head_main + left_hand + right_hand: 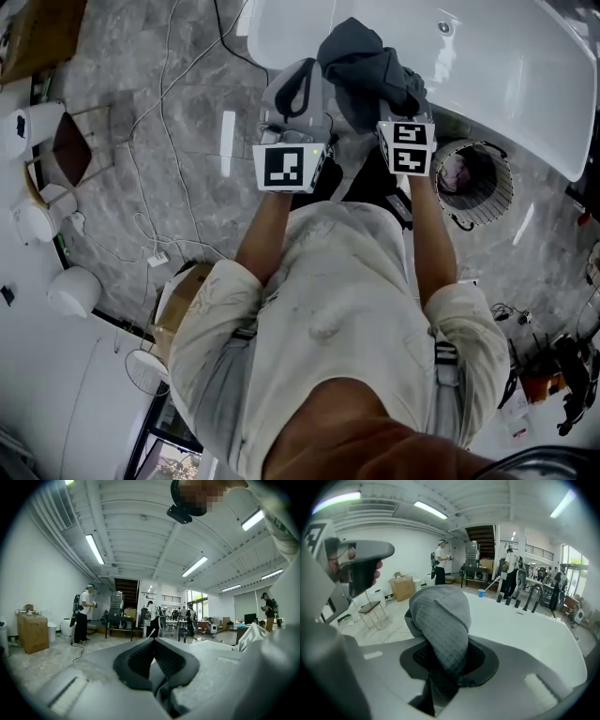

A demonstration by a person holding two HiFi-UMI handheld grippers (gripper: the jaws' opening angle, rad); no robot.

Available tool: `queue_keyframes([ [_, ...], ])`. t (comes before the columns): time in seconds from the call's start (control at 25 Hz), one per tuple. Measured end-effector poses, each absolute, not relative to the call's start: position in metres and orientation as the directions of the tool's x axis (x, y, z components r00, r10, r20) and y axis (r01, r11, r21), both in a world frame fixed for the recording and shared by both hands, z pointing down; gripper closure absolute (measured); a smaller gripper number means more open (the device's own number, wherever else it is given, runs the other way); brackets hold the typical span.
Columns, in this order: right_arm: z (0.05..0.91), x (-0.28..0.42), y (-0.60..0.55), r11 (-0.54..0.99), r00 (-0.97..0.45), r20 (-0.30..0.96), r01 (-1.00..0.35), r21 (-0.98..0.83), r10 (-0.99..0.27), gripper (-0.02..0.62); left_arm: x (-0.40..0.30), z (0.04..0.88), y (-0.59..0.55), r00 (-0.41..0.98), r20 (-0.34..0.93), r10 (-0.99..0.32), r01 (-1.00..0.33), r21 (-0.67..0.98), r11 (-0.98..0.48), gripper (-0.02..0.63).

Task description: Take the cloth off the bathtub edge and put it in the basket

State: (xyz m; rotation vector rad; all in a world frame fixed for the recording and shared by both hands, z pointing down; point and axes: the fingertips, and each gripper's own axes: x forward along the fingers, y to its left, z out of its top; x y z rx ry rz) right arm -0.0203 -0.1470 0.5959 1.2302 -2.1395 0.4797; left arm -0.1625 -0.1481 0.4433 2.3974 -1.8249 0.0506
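Observation:
A dark grey waffle-weave cloth (367,67) hangs bunched in the air over the near edge of the white bathtub (511,66). My right gripper (389,103) is shut on it. In the right gripper view the cloth (440,616) bulges up out of the jaws and hides the tips of my right gripper (445,656). My left gripper (296,86) is beside it on the left, jaws together, holding nothing and clear of the cloth. In its own view my left gripper (153,640) points out level into the room. The round basket (475,182) stands on the floor below the tub's rim, right of my right hand.
Cables (164,112) trail over the grey marble floor at left. A small chair (67,148) and white round objects (73,291) stand along the left edge. A cardboard box (178,300) sits by my left side. Several people stand far off in the room (84,613).

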Motion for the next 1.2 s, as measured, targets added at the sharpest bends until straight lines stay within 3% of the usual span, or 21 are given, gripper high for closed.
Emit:
queue_keyframes([
  [0.6, 0.38, 0.015, -0.162, 0.322, -0.32, 0.267, -0.946, -0.037, -0.909, 0.495, -0.162, 0.346, -0.143, 0.317, -0.041, -0.948, -0.947, 0.036, -0.318, 0.606],
  [0.96, 0.275, 0.046, -0.148, 0.199, -0.2, -0.039, -0.98, 0.022, -0.979, 0.496, -0.15, 0.292, -0.146, 0.355, -0.119, -0.927, -0.935, -0.019, -0.355, 0.606],
  [1.2, 0.252, 0.077, -0.134, 0.11, -0.112, -0.106, -0.994, 0.017, -0.988, 0.497, -0.127, 0.268, -0.149, 0.413, -0.163, -0.896, -0.91, -0.037, -0.413, 0.606],
])
